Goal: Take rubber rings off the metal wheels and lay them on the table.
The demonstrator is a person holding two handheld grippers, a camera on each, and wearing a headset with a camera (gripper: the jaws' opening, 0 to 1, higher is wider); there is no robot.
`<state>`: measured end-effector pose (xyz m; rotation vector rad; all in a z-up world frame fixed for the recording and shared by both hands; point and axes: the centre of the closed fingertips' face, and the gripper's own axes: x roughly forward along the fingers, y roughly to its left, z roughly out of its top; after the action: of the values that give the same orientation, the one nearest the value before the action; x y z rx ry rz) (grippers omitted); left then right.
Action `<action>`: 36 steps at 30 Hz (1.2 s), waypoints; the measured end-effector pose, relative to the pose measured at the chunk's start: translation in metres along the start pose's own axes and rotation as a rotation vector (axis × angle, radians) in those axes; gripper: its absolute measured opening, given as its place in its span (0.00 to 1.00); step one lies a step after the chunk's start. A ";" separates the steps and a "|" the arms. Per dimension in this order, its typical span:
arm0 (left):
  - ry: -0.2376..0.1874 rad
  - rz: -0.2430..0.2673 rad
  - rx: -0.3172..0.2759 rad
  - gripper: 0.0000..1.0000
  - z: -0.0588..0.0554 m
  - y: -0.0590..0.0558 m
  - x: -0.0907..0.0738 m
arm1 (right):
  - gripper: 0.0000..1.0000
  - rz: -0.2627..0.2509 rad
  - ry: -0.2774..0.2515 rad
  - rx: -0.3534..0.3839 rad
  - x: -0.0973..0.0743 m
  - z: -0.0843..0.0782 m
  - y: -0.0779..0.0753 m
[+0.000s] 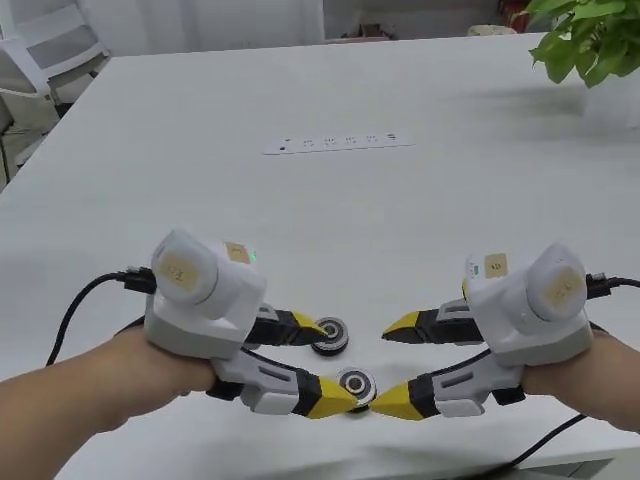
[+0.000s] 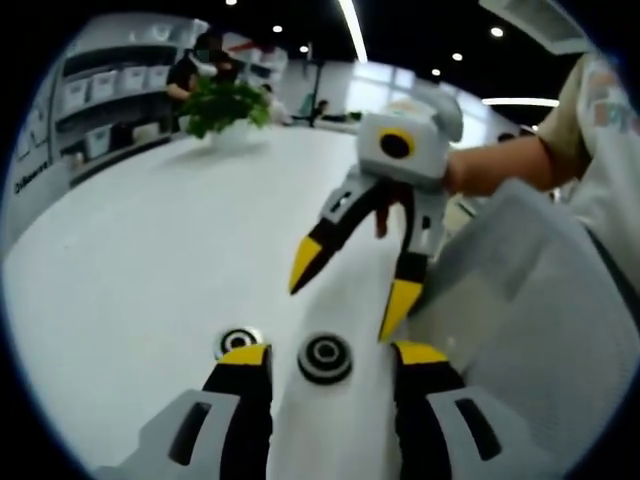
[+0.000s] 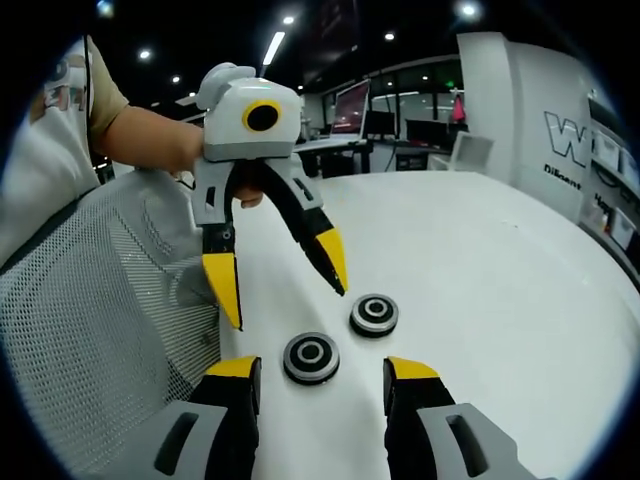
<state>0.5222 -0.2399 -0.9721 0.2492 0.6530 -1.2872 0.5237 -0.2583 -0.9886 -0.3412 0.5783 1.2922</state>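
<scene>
Between the wide left claw [image 1: 337, 362] and wide right claw [image 1: 378, 369] lie 2 round black-ringed wheels [image 1: 330, 335] [image 1: 354, 382].

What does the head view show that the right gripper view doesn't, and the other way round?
Head view adds: a socket strip on the white table and plant leaves at its far right corner. Right gripper view adds: a mesh chair back beside the table and monitors across the room. Shared: the table, the near wheel and the far wheel lying flat, and the left gripper, jaws open, by them.
</scene>
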 end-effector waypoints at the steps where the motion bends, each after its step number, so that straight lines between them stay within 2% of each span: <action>1: 0.004 -0.005 0.001 0.47 -0.001 -0.001 0.002 | 0.47 0.003 0.001 0.002 0.001 -0.001 0.001; 5: 0.013 -0.017 0.009 0.41 -0.004 -0.004 0.009 | 0.47 0.011 0.007 0.011 0.003 -0.004 0.003; 15: 0.054 -0.015 0.027 0.32 -0.014 -0.003 0.021 | 0.47 0.015 0.012 0.024 0.004 -0.008 0.004; 25: 0.065 0.018 0.088 0.19 -0.016 0.000 0.027 | 0.46 0.017 0.018 0.026 0.006 -0.011 0.004; 27: 0.065 0.020 0.088 0.17 -0.016 0.000 0.029 | 0.46 0.019 0.019 0.027 0.007 -0.012 0.004; 32: 0.065 0.049 0.155 0.14 -0.017 0.000 0.029 | 0.45 0.023 0.016 0.030 0.010 -0.013 0.006; 36: 0.063 0.056 0.163 0.14 -0.017 0.001 0.029 | 0.43 0.027 0.016 0.037 0.015 -0.017 0.007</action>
<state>0.5218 -0.2544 -1.0025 0.4401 0.5915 -1.2841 0.5161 -0.2540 -1.0099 -0.3144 0.6218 1.3041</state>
